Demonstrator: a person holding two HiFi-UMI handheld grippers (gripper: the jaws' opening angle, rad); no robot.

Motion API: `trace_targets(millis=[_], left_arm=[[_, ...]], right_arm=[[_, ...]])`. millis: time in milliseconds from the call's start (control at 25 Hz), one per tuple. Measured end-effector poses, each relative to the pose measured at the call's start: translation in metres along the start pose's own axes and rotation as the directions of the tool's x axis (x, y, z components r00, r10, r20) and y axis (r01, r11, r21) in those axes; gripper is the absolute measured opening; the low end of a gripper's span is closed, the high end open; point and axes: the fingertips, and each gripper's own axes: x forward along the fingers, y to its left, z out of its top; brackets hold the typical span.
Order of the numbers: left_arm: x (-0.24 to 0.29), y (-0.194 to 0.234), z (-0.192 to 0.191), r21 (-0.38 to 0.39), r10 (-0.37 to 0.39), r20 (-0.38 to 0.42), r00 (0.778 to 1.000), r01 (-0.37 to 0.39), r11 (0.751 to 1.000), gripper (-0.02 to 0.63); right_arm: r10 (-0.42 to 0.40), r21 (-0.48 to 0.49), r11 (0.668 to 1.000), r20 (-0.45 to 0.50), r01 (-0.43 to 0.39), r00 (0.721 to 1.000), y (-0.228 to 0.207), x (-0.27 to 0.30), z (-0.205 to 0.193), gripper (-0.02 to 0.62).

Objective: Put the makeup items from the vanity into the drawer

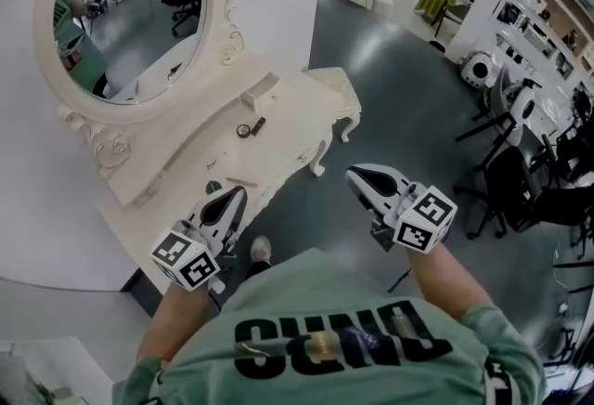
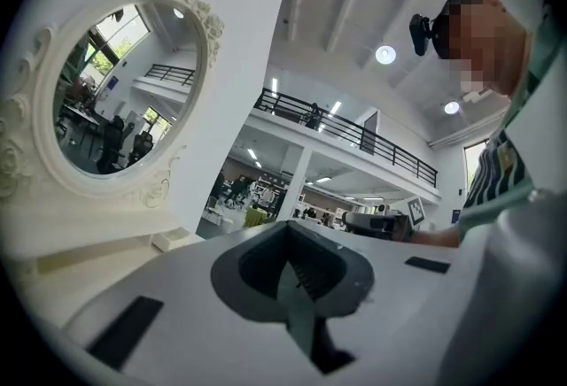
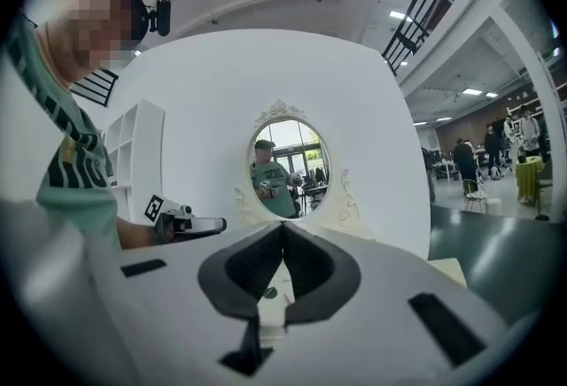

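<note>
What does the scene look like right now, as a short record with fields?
setting: white vanity with oval mirror
on vanity top: small round dark item, dark tube, thin pink stick
left gripper: shut, empty, over the vanity's near edge
right gripper: shut, empty, over the floor
task state: no item picked up yet

The person wears a mint-green T-shirt point(image 1: 343, 338) with dark block lettering and dark-striped sleeve trim, and a white shoe point(image 1: 261, 250). The left tool point(image 1: 234, 197) and right tool point(image 1: 360, 176) are white shells lined in dark grey. Black-and-white marker cubes point(image 1: 425, 219) sit at each tool's rear.
</note>
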Motion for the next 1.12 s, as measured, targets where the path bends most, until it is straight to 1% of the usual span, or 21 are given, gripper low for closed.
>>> trace_targets(millis=[120,240,320,400,480,560,680,800,880,1000,1120], left_arm=[[0.041,0.061,0.024,-0.003,-0.054,-0.028,0.998,0.054,0.999,-0.006],[0.074,0.112,0.045,-0.019,-0.093,-0.047,0.995,0.092,0.996,-0.006],[0.094,0.143,0.054,-0.025,-0.100,-0.053,0.994,0.099,0.995,-0.006],[0.113,0.168,0.057,-0.035,-0.091,-0.059,0.994,0.089,0.995,-0.005],[0.129,0.186,0.054,-0.048,-0.071,-0.061,0.996,0.068,0.997,-0.006],[0.141,0.197,0.047,-0.058,-0.039,-0.064,0.997,0.035,0.998,-0.005],[0.160,0.209,0.037,-0.051,0.052,-0.061,0.997,-0.055,0.997,-0.005],[0.174,0.215,0.028,-0.056,0.153,-0.048,0.987,-0.155,0.986,-0.006],[0.178,0.217,0.025,-0.064,0.197,-0.048,0.979,-0.200,0.978,-0.005],[0.179,0.224,0.022,-0.073,0.238,-0.054,0.970,-0.241,0.968,-0.005],[0.179,0.234,0.018,-0.082,0.252,-0.059,0.966,-0.257,0.963,-0.005]], right_arm=[[-0.018,0.012,1.000,-0.001,0.018,1.000,-0.030,0.064,0.019,0.008],[-0.044,0.016,0.999,-0.007,0.044,0.999,-0.060,0.113,0.036,0.008],[-0.052,0.021,0.998,-0.011,0.052,0.999,-0.082,0.140,0.042,0.008],[-0.048,0.023,0.999,-0.029,0.049,0.998,-0.103,0.161,0.041,0.008],[-0.033,0.022,0.999,-0.055,0.034,0.998,-0.122,0.177,0.035,0.008],[0.002,0.025,1.000,-0.076,0.000,0.997,-0.142,0.188,0.027,0.008],[0.090,0.035,0.996,-0.094,-0.087,0.992,-0.173,0.204,0.020,0.008],[0.170,0.056,0.985,-0.118,-0.165,0.978,-0.199,0.212,0.012,0.008],[0.206,0.064,0.978,-0.137,-0.199,0.969,-0.213,0.217,0.006,0.008],[0.241,0.052,0.971,-0.174,-0.235,0.955,-0.226,0.230,-0.001,0.008],[0.278,-0.005,0.958,-0.231,-0.287,0.932,-0.225,0.243,-0.010,0.008]])
